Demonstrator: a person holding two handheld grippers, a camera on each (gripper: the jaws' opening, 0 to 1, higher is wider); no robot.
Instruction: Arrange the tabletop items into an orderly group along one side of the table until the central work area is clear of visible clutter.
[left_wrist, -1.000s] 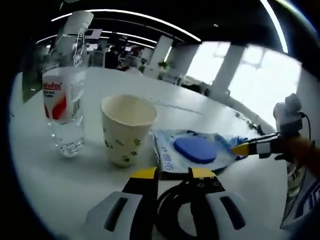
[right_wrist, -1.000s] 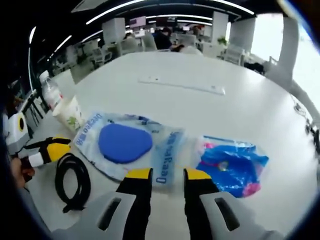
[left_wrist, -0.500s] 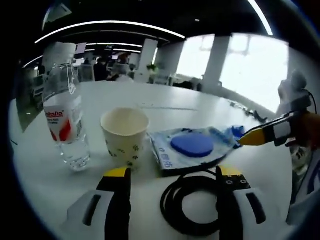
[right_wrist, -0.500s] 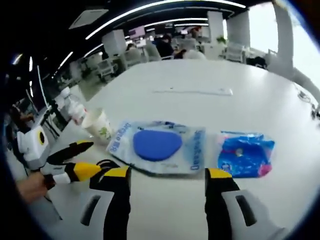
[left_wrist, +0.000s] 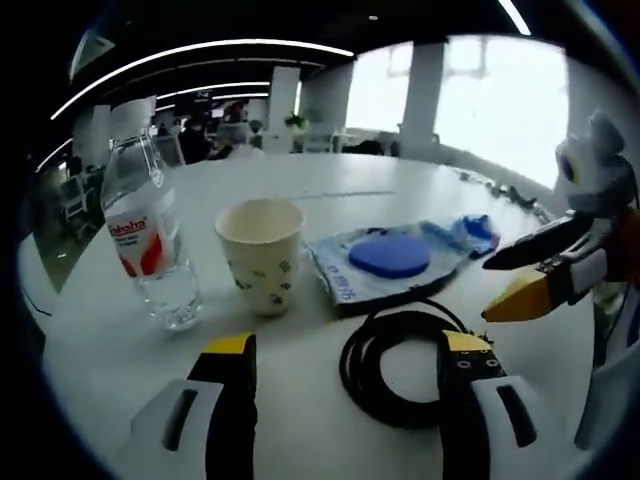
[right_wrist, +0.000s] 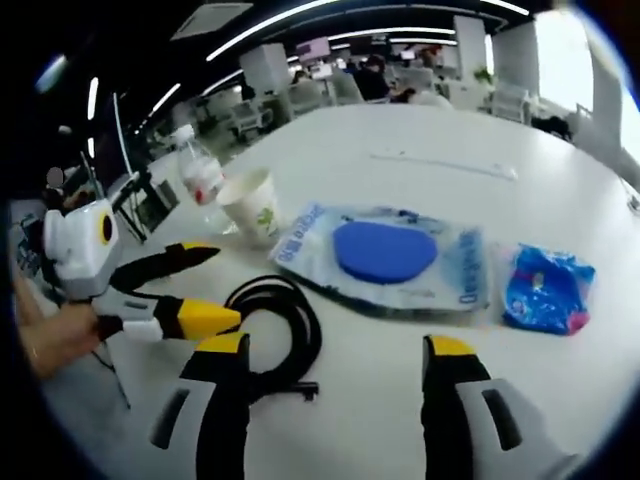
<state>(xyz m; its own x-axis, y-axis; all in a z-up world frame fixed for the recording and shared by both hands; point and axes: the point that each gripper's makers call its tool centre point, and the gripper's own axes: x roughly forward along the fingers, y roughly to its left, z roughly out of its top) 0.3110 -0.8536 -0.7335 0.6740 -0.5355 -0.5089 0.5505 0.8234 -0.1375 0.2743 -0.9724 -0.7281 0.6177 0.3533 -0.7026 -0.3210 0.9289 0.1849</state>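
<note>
Left gripper (left_wrist: 345, 350) low over the worktop (left_wrist: 110, 330), jaws spread wide, holding nothing; the coiled black cable (left_wrist: 400, 365) lies on the worktop between the jaw tips. Right gripper (right_wrist: 335, 352) also wide open and empty, jaws over bare worktop with the cable coil (right_wrist: 280, 325) just at its left jaw.

In the left gripper view the right gripper comes in from the right with jaws parted, tips beside the cable. In the right gripper view the left gripper (right_wrist: 205, 290) reaches in from the left, a hand (right_wrist: 55, 335) on it.

Just past the cable: paper cup (left_wrist: 260, 250) upright, water bottle (left_wrist: 150, 245) upright to its left, close but apart. Clear pouch with blue pad (right_wrist: 385, 255) lies flat beside the cup; blue packet (right_wrist: 545, 290) just beyond the pouch's far end.

Beyond those, open white worktop out to the far edge. Office desks and chairs behind.
</note>
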